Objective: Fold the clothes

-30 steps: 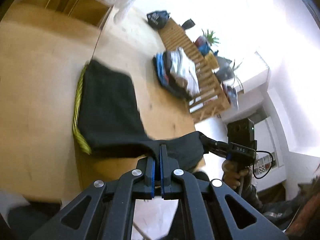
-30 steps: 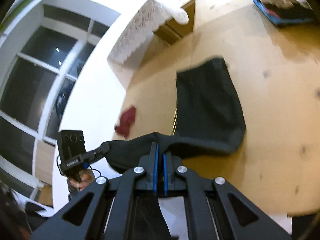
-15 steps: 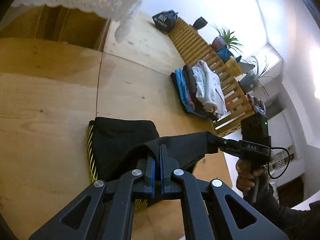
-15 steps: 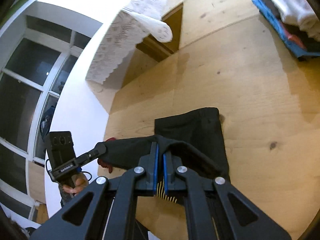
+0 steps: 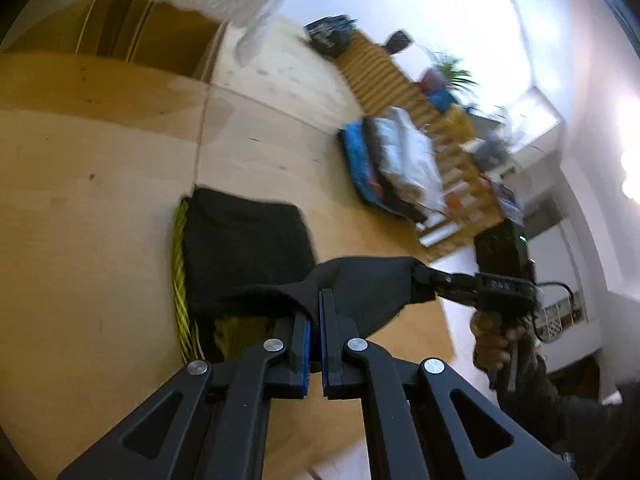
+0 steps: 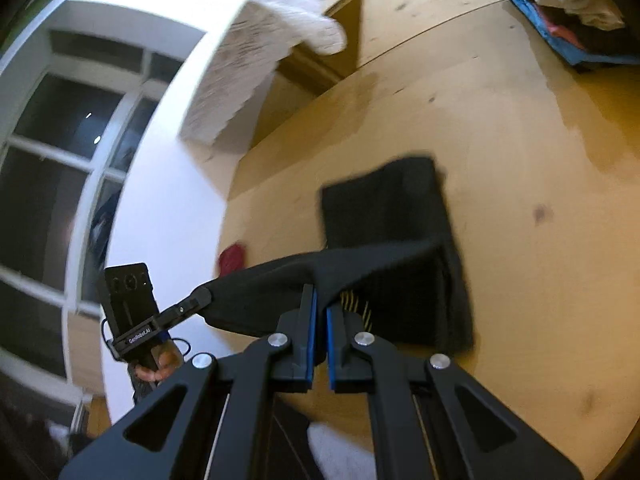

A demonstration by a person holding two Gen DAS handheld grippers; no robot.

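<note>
In the left wrist view, the left gripper (image 5: 316, 300) has its jaws pressed together on the near edge of a black garment (image 5: 244, 248), lifted off the wooden table (image 5: 88, 208). The right gripper (image 5: 420, 272) pinches the same edge further along, a hand (image 5: 496, 340) on its handle. The rest of the cloth lies flat on the table, yellow-striped lining (image 5: 180, 280) showing at its side and underneath. A stack of folded clothes (image 5: 392, 164) sits well apart, near a slatted crate (image 5: 404, 92).

In the right wrist view, the right gripper (image 6: 320, 300) is likewise clamped on the lifted edge; the left gripper (image 6: 202, 294) holds the far corner. The span between them looks taut — good. A red item (image 6: 232, 258) lies beyond the table.

Judgement: fold in progress — keep both pinches level and the edge stretched, carry it over the flat part, line up with the far edge before letting go. Uneven hands would skew the fold.
</note>
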